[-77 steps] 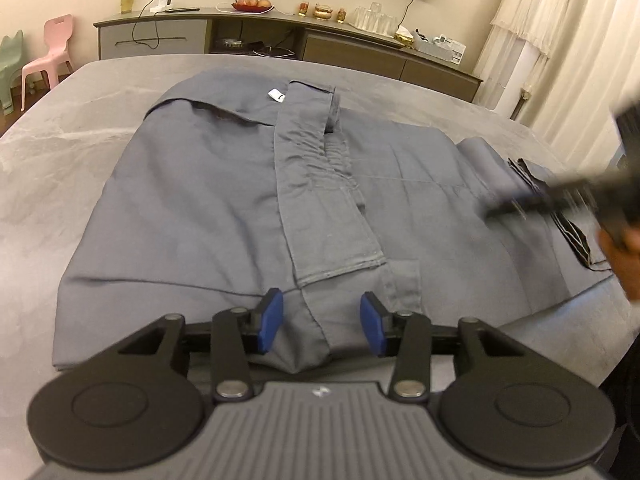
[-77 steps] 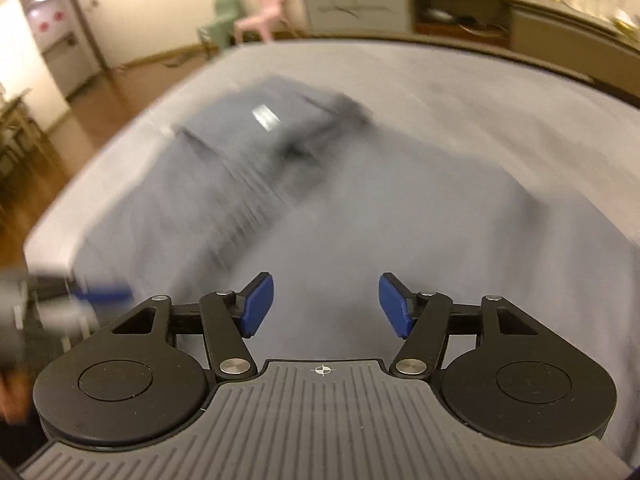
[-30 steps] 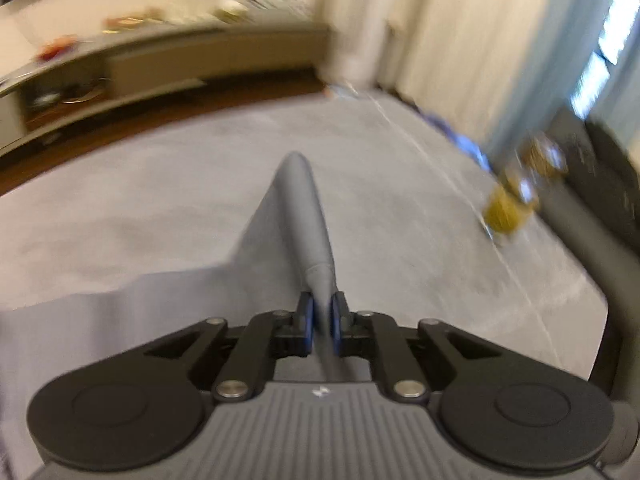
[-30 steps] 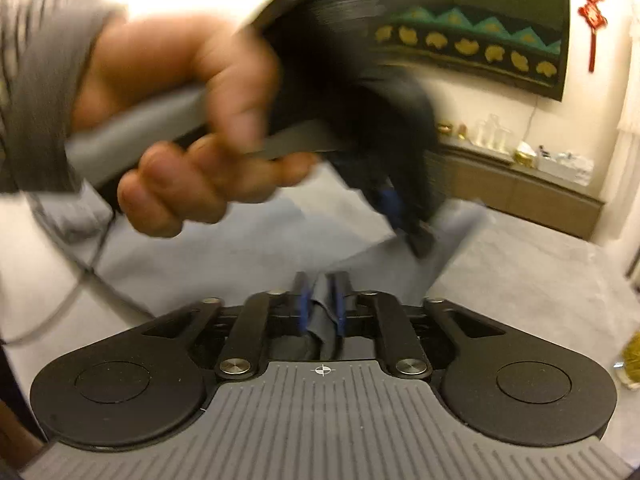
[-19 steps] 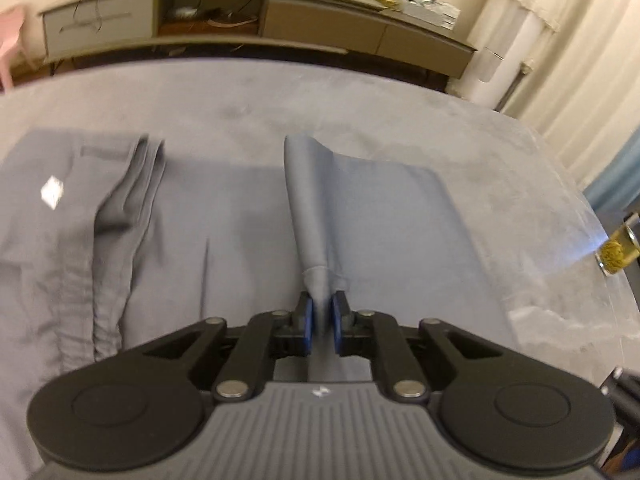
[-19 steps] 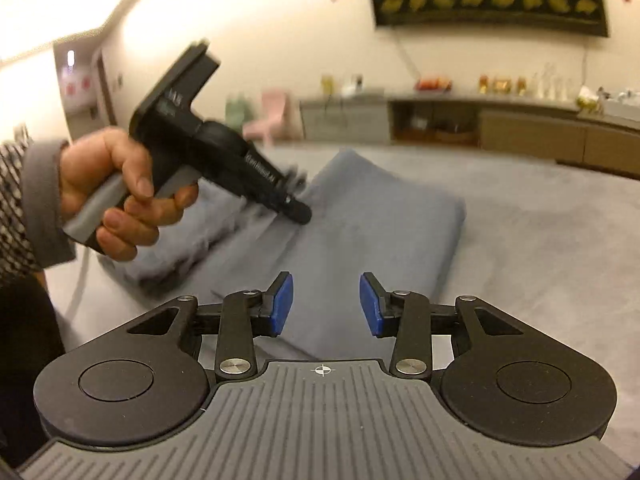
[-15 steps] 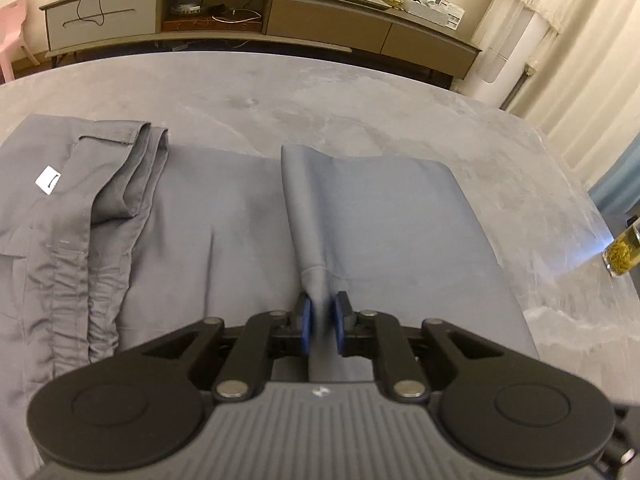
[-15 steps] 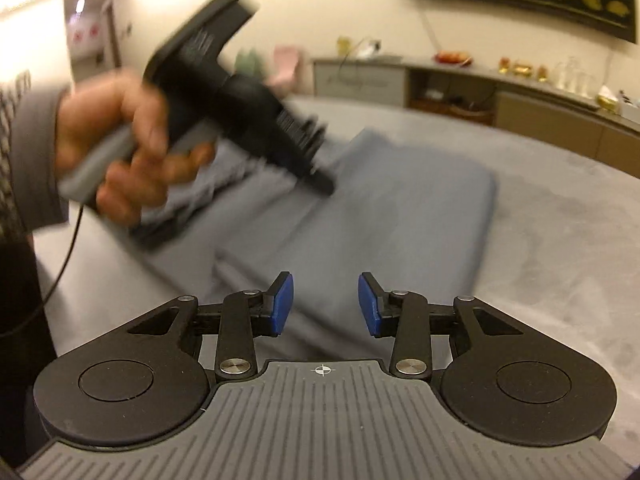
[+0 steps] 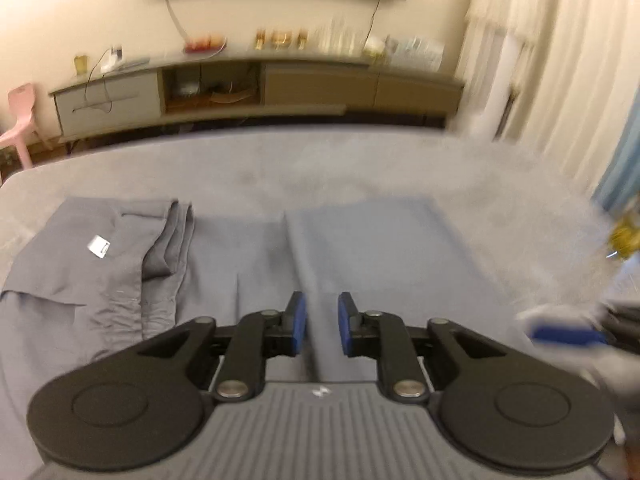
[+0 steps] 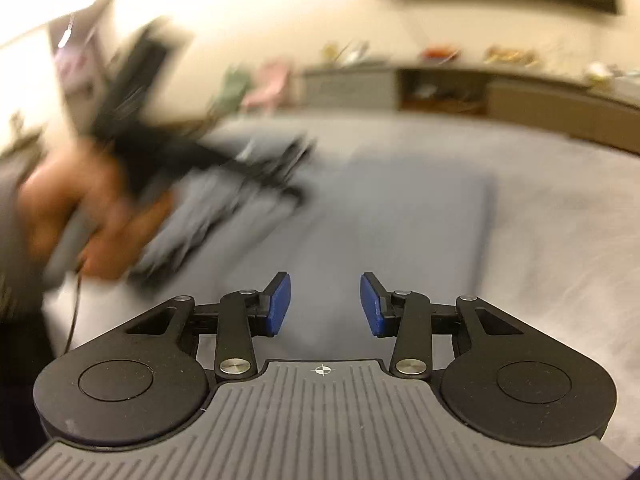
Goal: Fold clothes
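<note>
A pair of grey trousers lies flat on the grey table, the waistband with a white label at the left. One leg section is folded back over the rest, its fold edge running from my left gripper toward the far side. My left gripper is open and empty just above that folded cloth. My right gripper is open and empty over the folded section. The right wrist view shows the left gripper, blurred, over the trousers at the left.
The grey table extends beyond the trousers on the far side and the right. A long low sideboard stands against the back wall. A pink chair is at the far left. A yellowish glass stands at the right table edge.
My left gripper has let go of the trouser leg fold and opened, and has pulled back. The folded section now lies flat. My right gripper stays open.
</note>
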{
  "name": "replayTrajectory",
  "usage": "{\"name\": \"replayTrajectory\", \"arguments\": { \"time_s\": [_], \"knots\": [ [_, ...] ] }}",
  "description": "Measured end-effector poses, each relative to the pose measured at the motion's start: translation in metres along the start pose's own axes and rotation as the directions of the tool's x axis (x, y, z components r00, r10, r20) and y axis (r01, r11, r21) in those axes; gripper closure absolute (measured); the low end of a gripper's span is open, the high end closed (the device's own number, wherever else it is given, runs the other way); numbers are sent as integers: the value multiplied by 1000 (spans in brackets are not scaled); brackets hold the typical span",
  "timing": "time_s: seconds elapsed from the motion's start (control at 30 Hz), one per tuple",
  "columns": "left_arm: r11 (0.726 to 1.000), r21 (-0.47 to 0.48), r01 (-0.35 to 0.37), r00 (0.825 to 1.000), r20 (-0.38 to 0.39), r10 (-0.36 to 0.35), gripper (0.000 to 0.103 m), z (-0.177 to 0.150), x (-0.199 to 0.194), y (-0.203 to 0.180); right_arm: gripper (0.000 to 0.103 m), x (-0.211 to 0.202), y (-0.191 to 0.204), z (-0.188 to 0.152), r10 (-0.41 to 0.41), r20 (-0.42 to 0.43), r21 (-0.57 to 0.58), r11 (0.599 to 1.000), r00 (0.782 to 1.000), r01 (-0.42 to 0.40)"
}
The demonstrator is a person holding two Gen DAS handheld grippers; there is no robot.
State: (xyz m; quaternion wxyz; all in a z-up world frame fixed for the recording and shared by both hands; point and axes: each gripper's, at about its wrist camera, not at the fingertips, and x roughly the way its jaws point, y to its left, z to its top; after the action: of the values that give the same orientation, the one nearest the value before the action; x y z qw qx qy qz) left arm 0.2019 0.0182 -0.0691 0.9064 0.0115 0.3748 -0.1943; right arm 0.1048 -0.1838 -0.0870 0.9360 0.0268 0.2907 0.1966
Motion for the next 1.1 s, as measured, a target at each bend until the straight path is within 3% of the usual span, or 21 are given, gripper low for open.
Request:
{"name": "replayTrajectory", "arguments": {
  "time_s": [0.1, 0.23, 0.43, 0.53, 0.6, 0.63, 0.67, 0.73, 0.8, 0.9, 1.0, 1.1],
  "knots": [
    [997, -6, 74, 995, -72, -74, 85, -27, -2, -8, 82, 23, -10, 2, -90, -74, 14, 996, 993, 92],
    [998, -4, 65, 987, -149, -65, 85, -63, 18, -11, 84, 57, -8, -7, -159, -194, -37, 987, 968, 155],
    [997, 20, 70, 993, -99, -67, 86, -73, 2, -9, 84, 47, 13, -6, -228, -120, -144, 967, 966, 210],
    [997, 71, 18, 999, -42, -15, 83, -70, -28, 0, 83, 59, 3, -3, -177, -213, -49, 984, 961, 170],
    [989, 130, -68, 998, 17, 67, 66, -72, -50, 11, 83, 47, 6, 19, -93, -176, 22, 995, 980, 98],
    [984, 144, -105, 994, 30, 102, 64, -74, -56, 19, 80, 40, 9, 31, -48, -149, 53, 997, 988, 56],
    [981, 143, -133, 991, 29, 130, 64, -76, -57, 27, 75, 41, 14, 43, 4, -137, 80, 997, 991, 7],
    [977, 123, -172, 985, 11, 172, 65, -79, -56, 41, 52, 50, 27, 68, 112, -123, 130, 987, 986, -96],
    [969, 162, -189, 982, 4, 191, 65, -85, -53, 41, 49, 70, 42, 94, 232, -126, 199, 958, 965, -205],
    [947, 251, -201, 978, 0, 208, 64, -95, -48, 35, 37, 138, 66, 112, 398, -169, 352, 879, 902, -322],
    [940, 284, -190, 979, -22, 205, 63, -106, -44, 32, 38, 203, 87, 109, 381, -254, 414, 873, 889, -256],
    [945, 281, -169, 983, -26, 184, 64, -112, -44, 36, 42, 225, 91, 95, 330, -287, 437, 881, 900, -183]
  ]
}}
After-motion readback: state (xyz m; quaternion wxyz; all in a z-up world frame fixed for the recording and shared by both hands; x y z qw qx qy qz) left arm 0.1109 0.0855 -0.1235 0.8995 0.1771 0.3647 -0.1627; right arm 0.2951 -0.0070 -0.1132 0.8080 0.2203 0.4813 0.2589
